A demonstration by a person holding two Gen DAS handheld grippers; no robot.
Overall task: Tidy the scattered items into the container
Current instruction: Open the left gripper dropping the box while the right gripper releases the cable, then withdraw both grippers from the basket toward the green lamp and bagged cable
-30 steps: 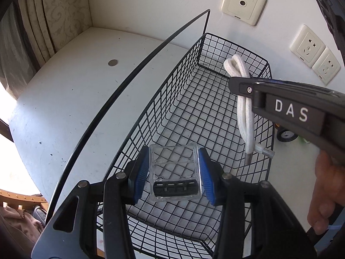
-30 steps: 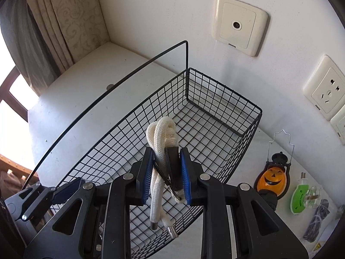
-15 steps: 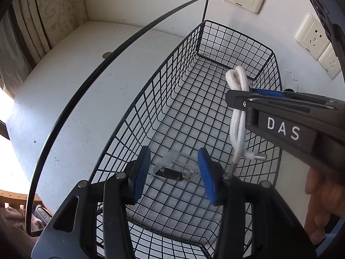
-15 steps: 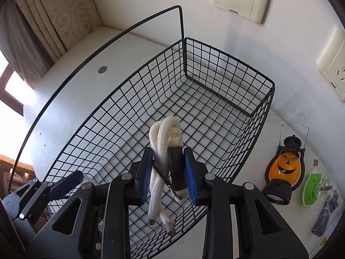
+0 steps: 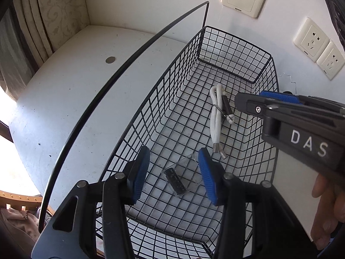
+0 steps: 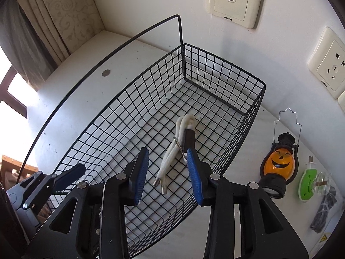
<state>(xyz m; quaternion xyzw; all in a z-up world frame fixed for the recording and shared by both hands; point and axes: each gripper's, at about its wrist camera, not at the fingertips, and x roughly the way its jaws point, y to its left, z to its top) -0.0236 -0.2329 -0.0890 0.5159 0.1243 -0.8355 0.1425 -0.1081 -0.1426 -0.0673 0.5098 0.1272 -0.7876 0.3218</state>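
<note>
Now the white cord, bundled with a dark clip, is lying on the mesh floor of the wire basket, roughly mid-basket and nearer its right wall. The right tool is hovering just above it with its jaws opening; the cord's lower length is showing in the gap between the blue pads, but neither pad is pressing on it, so the cord is already released. Closer to the near end of the basket, a small clear case with a dark insert is resting flat on the mesh. The left tool is hanging over that case, jaws parted and empty, pads well clear of the plastic.

Out on the white bench, to the right of the basket, a pumpkin lantern, a green plug-in device and a dark coiled cable are waiting, so the tidying seems only partly done.

To finish this drop cleanly, the right tool should probably be opening fully before lifting, then rising straight up so a pad is not snagging the cord's loops or metal tips and dragging them out over the rim. The tall wire handle arching over the left side is worth avoiding as both tools are leaving. The lantern looks like the nearest next pick for the right side.
</note>
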